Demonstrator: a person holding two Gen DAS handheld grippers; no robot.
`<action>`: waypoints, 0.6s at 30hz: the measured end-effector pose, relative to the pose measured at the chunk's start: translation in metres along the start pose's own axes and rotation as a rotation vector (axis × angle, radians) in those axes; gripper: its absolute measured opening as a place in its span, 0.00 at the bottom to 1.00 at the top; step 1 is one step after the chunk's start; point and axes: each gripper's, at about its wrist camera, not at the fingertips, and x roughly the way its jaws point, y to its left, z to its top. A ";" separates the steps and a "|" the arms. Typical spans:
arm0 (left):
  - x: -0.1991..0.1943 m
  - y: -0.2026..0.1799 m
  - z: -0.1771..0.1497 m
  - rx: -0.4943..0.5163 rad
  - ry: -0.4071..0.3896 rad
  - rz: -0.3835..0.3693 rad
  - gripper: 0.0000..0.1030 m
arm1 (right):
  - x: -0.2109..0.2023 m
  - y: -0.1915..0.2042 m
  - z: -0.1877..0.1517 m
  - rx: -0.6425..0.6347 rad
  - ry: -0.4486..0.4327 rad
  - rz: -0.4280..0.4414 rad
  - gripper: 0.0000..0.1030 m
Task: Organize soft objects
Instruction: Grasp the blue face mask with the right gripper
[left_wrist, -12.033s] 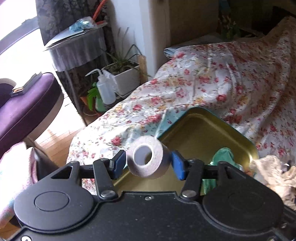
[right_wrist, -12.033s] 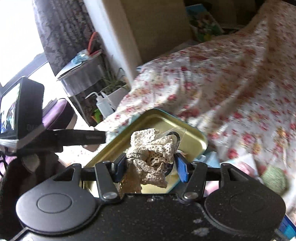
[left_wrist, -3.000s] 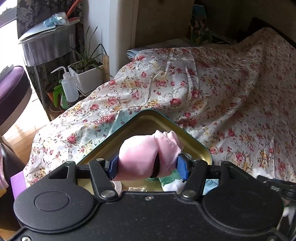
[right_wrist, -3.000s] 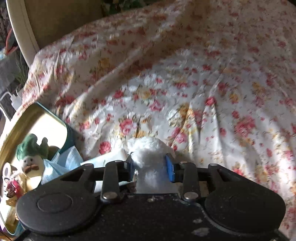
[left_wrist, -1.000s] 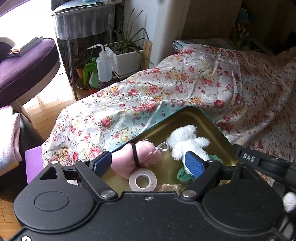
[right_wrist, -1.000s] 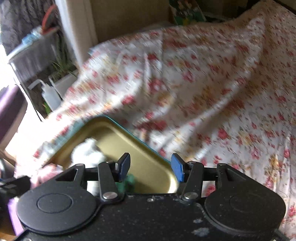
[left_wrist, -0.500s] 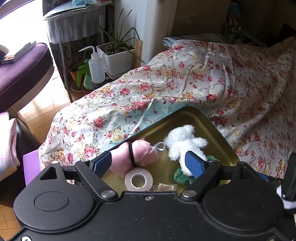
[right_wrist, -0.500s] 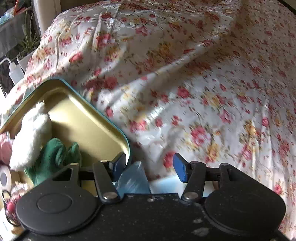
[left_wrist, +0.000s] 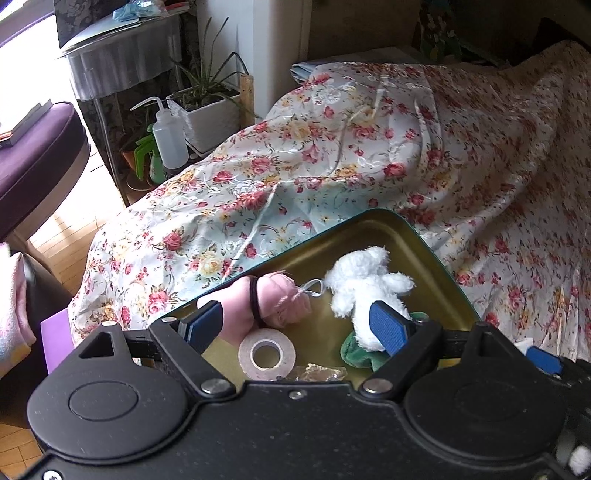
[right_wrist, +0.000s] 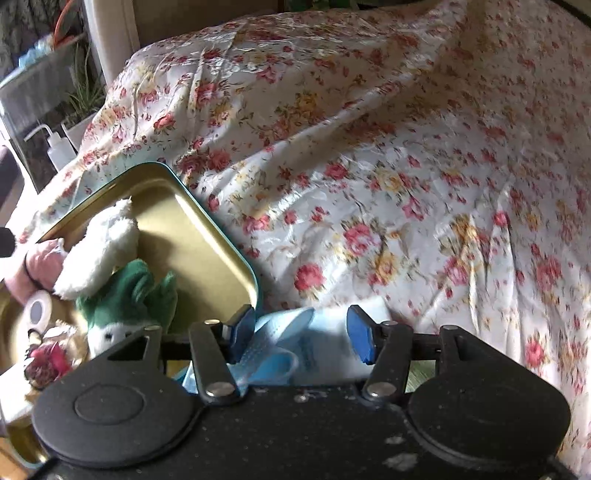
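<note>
Just outside the gold metal tin (right_wrist: 207, 236) on the bed, a limp, feather-light pale-blue pleated face mask (right_wrist: 284, 343) lies between the empty, wide-spread right gripper (right_wrist: 301, 334) (left gripper (left_wrist: 295, 325) likewise spread, empty), best pinched mid-fold.

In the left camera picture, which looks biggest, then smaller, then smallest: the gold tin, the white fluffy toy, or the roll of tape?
1. Gold tin
2. White fluffy toy
3. Roll of tape, though it lies nearest the camera, which may enlarge it.
</note>
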 end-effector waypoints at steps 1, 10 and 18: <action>0.000 -0.001 0.000 0.004 0.001 -0.002 0.80 | -0.003 -0.004 -0.003 -0.002 0.006 0.007 0.52; 0.000 -0.014 -0.005 0.040 0.004 -0.007 0.80 | -0.026 -0.036 -0.023 0.029 -0.043 -0.147 0.51; 0.001 -0.022 -0.006 0.055 0.008 -0.016 0.80 | -0.061 -0.025 -0.017 0.035 -0.166 0.048 0.54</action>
